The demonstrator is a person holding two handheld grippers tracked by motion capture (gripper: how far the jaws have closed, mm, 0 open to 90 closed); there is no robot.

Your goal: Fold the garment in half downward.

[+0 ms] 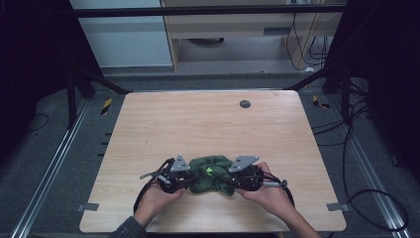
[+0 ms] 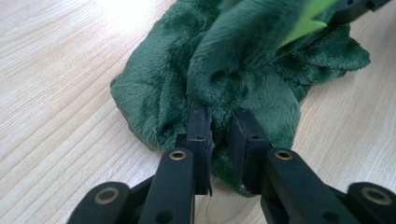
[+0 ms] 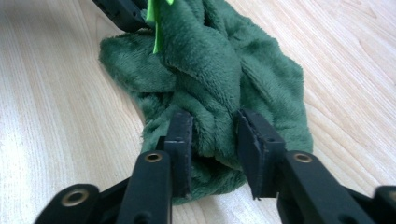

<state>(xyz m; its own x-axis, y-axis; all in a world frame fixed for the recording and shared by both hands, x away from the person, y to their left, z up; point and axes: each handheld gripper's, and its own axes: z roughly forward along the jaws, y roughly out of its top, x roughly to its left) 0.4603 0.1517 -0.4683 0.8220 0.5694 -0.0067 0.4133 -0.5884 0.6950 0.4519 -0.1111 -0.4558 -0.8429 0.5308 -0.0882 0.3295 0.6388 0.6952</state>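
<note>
A crumpled dark green plush cloth (image 1: 213, 174) lies on the wooden table (image 1: 208, 119) near its front edge, with a bright green tag (image 1: 210, 171) on top. My left gripper (image 1: 191, 176) is at the cloth's left end and my right gripper (image 1: 233, 178) at its right end, each held in a hand. In the left gripper view the jaws (image 2: 222, 119) stand slightly apart, with the cloth (image 2: 243, 60) at their tips. In the right gripper view the jaws (image 3: 212, 123) stand wider, with a ridge of cloth (image 3: 210, 70) loose between them. Each gripper view shows the other gripper's black tip and the tag (image 2: 306, 23) (image 3: 154, 14) at the cloth's far end.
A small black round disc (image 1: 244, 103) sits near the table's far edge. Bare wood stretches beyond the cloth and to both sides. Metal rails (image 1: 49, 168) and cables (image 1: 376, 208) lie on the floor beside the table.
</note>
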